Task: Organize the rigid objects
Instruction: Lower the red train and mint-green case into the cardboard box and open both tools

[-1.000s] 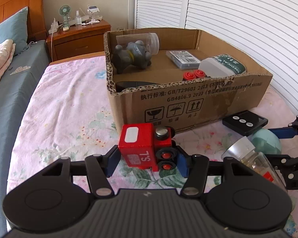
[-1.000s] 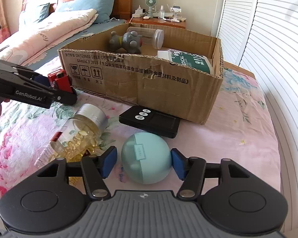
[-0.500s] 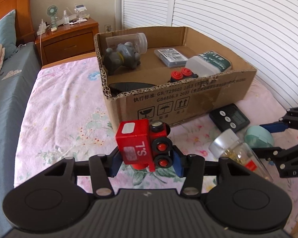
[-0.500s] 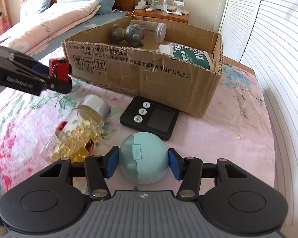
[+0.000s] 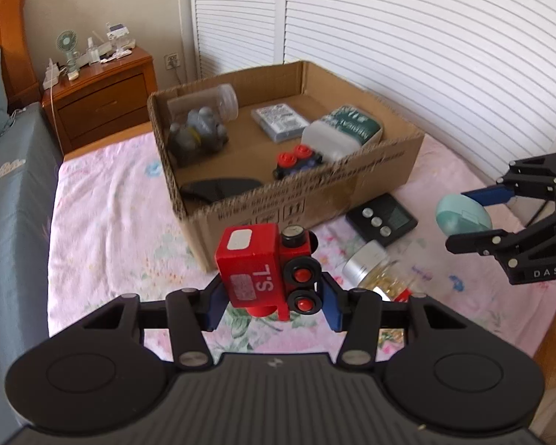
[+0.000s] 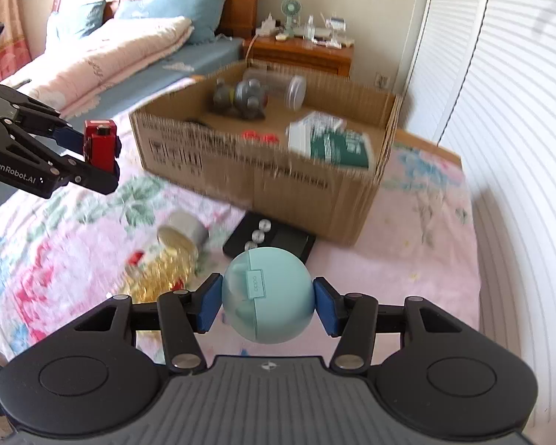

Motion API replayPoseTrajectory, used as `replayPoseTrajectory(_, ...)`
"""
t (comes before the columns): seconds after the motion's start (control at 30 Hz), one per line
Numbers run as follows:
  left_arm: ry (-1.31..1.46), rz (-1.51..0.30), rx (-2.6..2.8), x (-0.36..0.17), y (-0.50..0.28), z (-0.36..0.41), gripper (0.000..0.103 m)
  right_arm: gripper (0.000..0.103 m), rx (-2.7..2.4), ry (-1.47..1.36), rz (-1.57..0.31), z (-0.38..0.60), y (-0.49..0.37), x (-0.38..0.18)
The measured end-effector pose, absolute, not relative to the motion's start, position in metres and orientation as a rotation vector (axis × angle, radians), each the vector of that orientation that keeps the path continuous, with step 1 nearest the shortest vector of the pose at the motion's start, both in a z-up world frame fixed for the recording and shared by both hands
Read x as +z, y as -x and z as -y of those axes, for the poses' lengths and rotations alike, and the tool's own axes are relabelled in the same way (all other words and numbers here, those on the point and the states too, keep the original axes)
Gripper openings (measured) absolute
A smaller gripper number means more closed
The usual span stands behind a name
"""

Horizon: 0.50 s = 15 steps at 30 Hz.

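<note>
My left gripper [image 5: 272, 302] is shut on a red toy train [image 5: 267, 269] marked "S.L" and holds it above the floral bedspread, in front of the open cardboard box [image 5: 300, 193]. My right gripper [image 6: 267, 302] is shut on a round teal case [image 6: 267, 294] and holds it above the bed, right of the box's front. The teal case [image 5: 463, 215] and the train [image 6: 100, 144] also show in the other wrist views. The box holds a grey plush, a clear jar, a green-white pack, a small toy with red studs and a flat case.
A jar of yellow capsules [image 5: 380, 272] lies on its side on the bedspread between the grippers. A black digital scale [image 5: 381, 218] lies by the box's front wall. A wooden nightstand [image 5: 100, 96] stands behind, white shutters [image 5: 407, 37] to the right, pillows [image 6: 129, 37] at the bed's head.
Both grippers have risen from the bedspread with their objects, the train and the teal case. The box interior now shows from higher up.
</note>
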<state>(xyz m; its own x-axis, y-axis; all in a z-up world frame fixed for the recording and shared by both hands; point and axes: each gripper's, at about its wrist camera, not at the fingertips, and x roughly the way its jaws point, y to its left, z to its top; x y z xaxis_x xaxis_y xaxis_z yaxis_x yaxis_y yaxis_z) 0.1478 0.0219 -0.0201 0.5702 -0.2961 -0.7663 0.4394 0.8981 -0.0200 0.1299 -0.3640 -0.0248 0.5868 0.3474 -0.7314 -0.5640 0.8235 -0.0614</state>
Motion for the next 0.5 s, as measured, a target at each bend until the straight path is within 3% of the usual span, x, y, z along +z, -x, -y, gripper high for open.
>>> replayPoseTrajectory(0.27, -0.239, -0.799, -0.41, 0.013, -0.187, -0.013, 0.05, 0.058, 0.558, 0.28, -0.691, 0.367, -0.145, 0.014)
replayPoseTrajectory(0.5, -0.285, -0.838, -0.399, 0.003, -0.242, 0.003, 0.05, 0.058, 0.547, 0.278, -0.64, 0.364, -0.16, 0.035)
